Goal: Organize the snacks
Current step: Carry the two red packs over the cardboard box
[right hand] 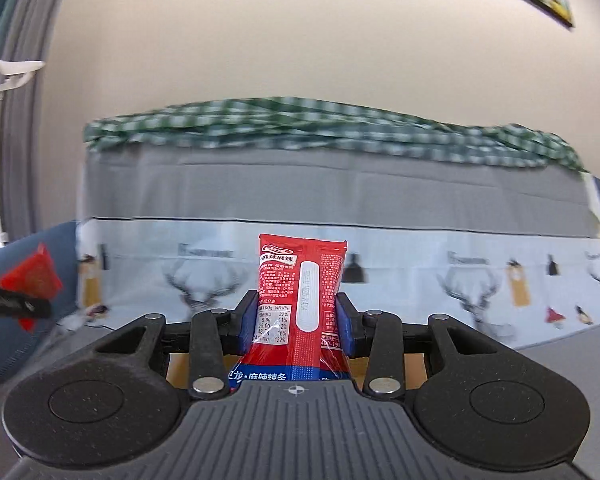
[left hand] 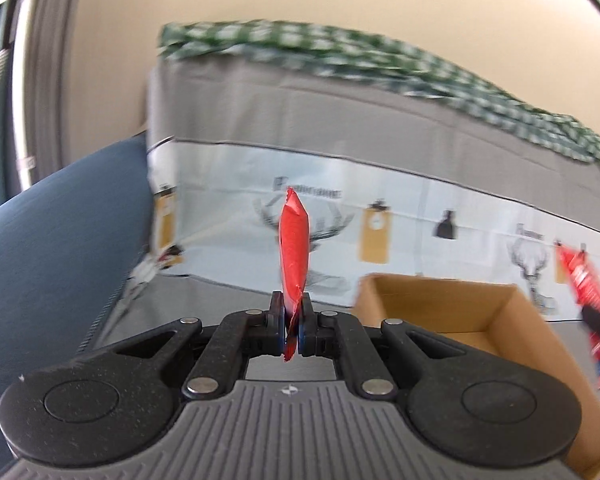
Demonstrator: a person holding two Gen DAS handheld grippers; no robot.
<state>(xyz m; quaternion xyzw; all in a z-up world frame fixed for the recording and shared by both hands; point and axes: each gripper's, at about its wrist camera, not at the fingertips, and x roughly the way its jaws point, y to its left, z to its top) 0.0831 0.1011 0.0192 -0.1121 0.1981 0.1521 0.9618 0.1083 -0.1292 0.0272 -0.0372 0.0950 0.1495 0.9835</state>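
My left gripper is shut on a small plain red snack packet, held edge-on and upright above the table. The same packet shows at the left edge of the right wrist view. My right gripper is shut on a larger red and blue snack pack with white printed text, held upright. That pack also shows at the right of the left wrist view. An open cardboard box sits on the grey table, right of my left gripper; its edge shows under my right gripper.
A tall grey block draped with a deer-print cloth and topped by a green checked cloth stands behind the table. A dark blue cushion lies at the left. A beige wall is behind.
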